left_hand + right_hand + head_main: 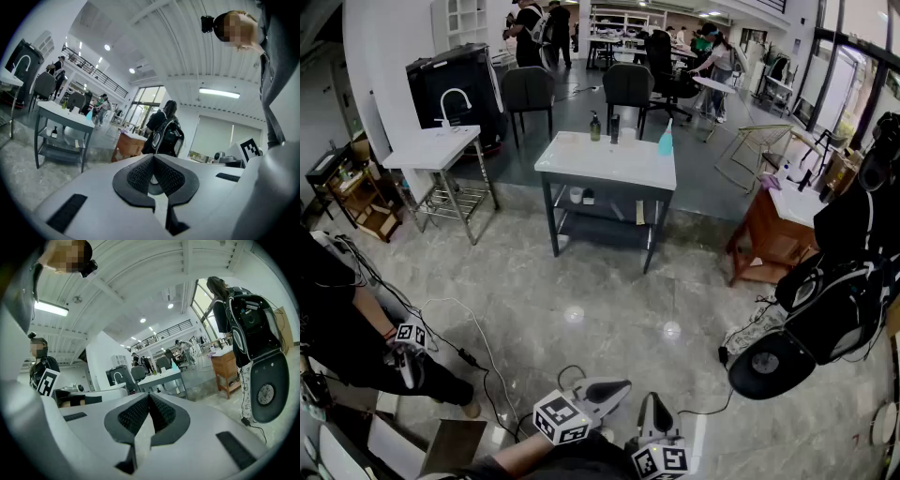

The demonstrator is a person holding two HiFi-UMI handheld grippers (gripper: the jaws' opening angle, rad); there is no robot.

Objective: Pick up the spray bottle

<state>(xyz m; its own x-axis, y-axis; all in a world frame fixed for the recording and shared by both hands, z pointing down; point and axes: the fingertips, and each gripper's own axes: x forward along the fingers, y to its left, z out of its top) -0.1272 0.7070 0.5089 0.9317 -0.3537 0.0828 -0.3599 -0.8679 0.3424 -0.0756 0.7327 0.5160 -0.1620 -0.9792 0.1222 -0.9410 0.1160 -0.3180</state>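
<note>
The teal spray bottle (666, 141) stands upright at the far right corner of a white-topped table (600, 161), several steps ahead of me. Two dark bottles (605, 127) stand to its left on the same top. Both grippers are low at the bottom of the head view, far from the table. The left gripper (625, 384) and right gripper (657, 401) are both shut and hold nothing. In the left gripper view the pads (140, 174) meet, with the spray bottle (89, 114) small at far left. In the right gripper view the pads (161, 412) meet too, below the distant spray bottle (174, 365).
A person with a black backpack (839, 300) stands close on the right beside a wooden desk (769, 234). Another person (356, 328) sits or crouches at left. Cables (478, 361) trail over the tiled floor. A white sink table (436, 150) stands at the back left, and chairs stand behind the table.
</note>
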